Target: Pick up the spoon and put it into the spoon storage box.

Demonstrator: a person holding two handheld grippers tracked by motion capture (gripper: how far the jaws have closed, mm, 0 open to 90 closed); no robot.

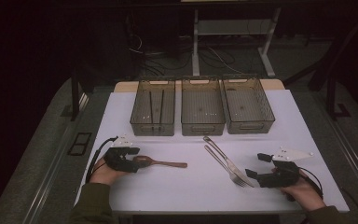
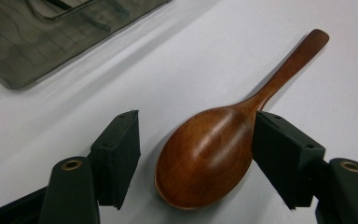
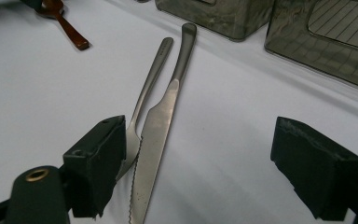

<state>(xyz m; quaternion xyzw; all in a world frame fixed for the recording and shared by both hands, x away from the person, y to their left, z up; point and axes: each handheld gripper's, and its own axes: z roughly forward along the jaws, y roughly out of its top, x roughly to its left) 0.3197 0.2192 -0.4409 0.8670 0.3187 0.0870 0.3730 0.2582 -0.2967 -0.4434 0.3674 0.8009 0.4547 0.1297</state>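
Note:
A brown wooden spoon (image 1: 161, 163) lies on the white table (image 1: 191, 193) at the left, handle pointing right. My left gripper (image 1: 136, 160) is down at its bowl. In the left gripper view the spoon's bowl (image 2: 205, 154) sits between the jaws of the left gripper (image 2: 196, 123); one pad meets the neck, the other stands clear, so the jaws are open. A steel knife (image 1: 226, 158) and fork (image 1: 220, 162) lie side by side at the right. My right gripper (image 1: 255, 165) rests open by their near ends, with the knife blade (image 3: 161, 116) and fork (image 3: 151, 79) beside its left jaw.
Three smoky see-through bins stand in a row at the back of the table: left (image 1: 152, 128), middle (image 1: 203, 127), right (image 1: 251, 126). The left bin holds two thin dark sticks. The table's front edge runs just below both hands.

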